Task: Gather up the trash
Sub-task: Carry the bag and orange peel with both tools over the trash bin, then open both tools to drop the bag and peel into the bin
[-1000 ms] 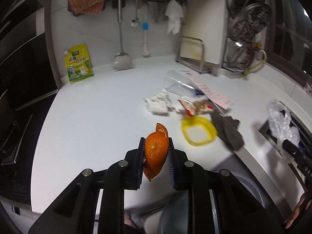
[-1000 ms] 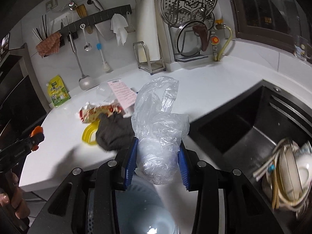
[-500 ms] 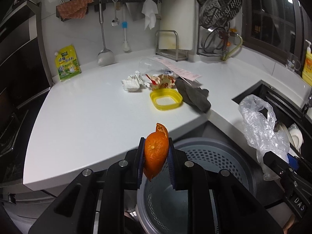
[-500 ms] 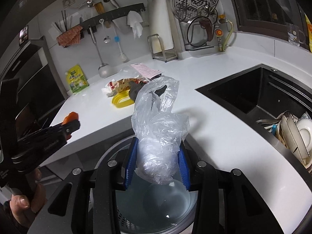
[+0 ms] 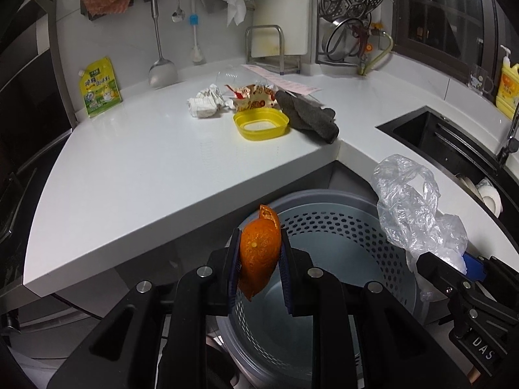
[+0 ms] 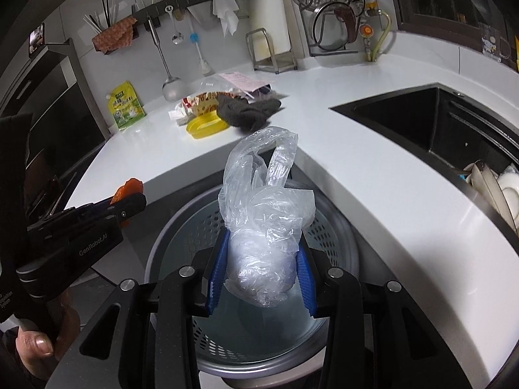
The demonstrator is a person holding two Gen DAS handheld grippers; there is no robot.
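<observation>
I'm holding the orange citrus peel [image 5: 259, 256] clenched in the left gripper [image 5: 258, 270] and the crumpled clear plastic bag [image 6: 264, 227] in the right gripper [image 6: 262, 267] — both hanging directly above the grey perforated bin [image 5: 340, 230], lower centre.

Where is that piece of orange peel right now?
The orange peel is clamped in the left gripper, above the grey perforated bin just below the white counter's edge, left of the crumpled clear plastic bag.
</observation>
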